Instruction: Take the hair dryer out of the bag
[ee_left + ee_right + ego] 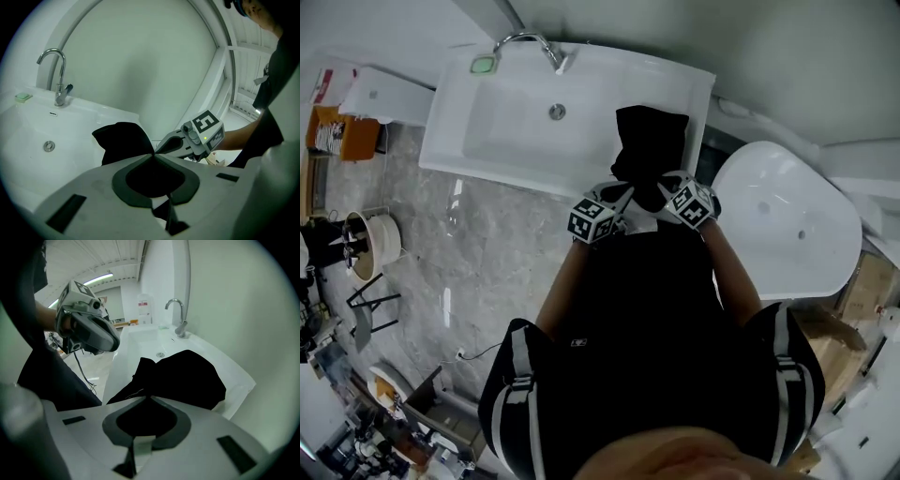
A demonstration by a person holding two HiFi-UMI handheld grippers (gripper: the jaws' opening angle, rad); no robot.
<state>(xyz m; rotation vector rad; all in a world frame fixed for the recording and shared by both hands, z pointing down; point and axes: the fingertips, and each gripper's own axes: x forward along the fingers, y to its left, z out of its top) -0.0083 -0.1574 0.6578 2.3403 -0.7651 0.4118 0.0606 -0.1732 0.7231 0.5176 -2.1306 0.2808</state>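
A black cloth bag (649, 141) lies slumped on the right end of the white sink counter (581, 173); no hair dryer shows. My left gripper (622, 194) hovers at the bag's near left edge, jaws shut with nothing seen between them (152, 154); in the right gripper view it (115, 340) hangs clear of the cloth. My right gripper (662, 189) points steeply down at the bag's near edge. Its tips (149, 397) stand a crack apart, with black cloth (187, 376) right behind them; whether they pinch it is hidden.
The sink basin (516, 131) with a chrome faucet (539, 42) lies left of the bag. A white oval fixture (787, 220) stands to the right. The wall rises behind the counter. Cluttered items sit on the marble floor (478, 262) at far left.
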